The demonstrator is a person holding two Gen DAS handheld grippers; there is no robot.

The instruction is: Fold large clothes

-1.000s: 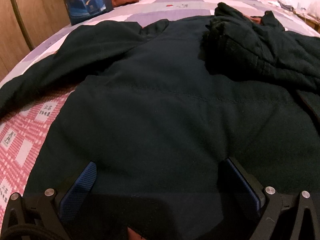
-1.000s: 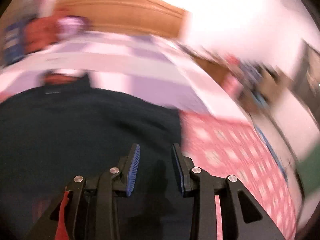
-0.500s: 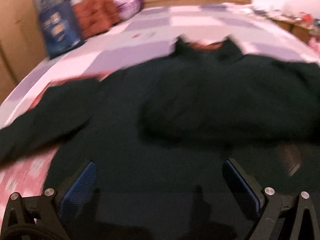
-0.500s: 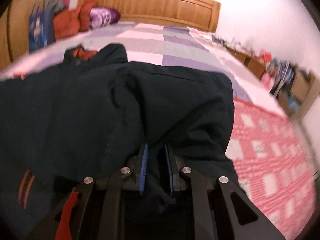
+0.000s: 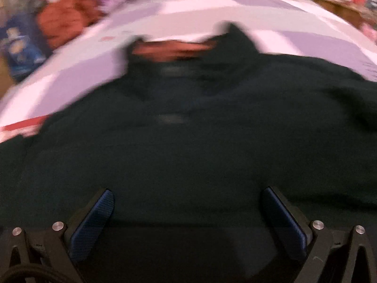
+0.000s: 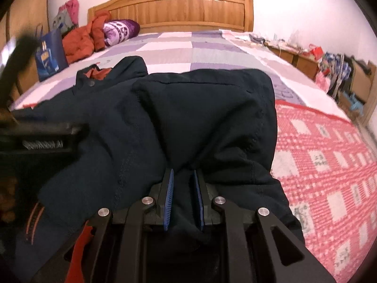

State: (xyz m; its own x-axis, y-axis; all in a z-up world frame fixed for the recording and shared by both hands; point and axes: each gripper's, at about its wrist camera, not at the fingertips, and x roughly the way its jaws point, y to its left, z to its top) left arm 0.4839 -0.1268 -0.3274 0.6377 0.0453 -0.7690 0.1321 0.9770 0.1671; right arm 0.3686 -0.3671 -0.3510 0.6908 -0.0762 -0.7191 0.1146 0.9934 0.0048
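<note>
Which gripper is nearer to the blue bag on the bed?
Left. The left gripper is on the jacket's side toward the blue bag; the right gripper clamps jacket fabric farther from it.

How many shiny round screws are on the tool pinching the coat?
4, in a row behind the right tool: two left, two right. Others may be hidden underneath.

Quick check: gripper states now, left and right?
Left gripper: open, holding nothing.
Right gripper: shut on a fold of the jacket.
</note>
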